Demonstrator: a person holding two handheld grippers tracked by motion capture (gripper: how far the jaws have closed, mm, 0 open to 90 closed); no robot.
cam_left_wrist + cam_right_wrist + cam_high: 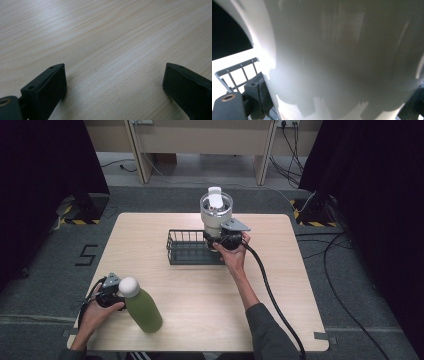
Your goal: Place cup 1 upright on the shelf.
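A white tumbler with a clear lid and a white flip tab stands upright at the right end of a black wire basket. My right gripper is shut on its lower body. In the right gripper view the tumbler's wall sits between my jaws, with the basket's wire rim at the left. I cannot tell whether the tumbler rests on the basket floor. A green bottle with a white cap stands near the table's front left. My left gripper is just left of it, open over bare wood.
The light wooden table has free room in its middle and along its left and right sides. My right gripper's black cable trails over the table's front right. Beyond the table are grey floor, loose cables and dark curtains.
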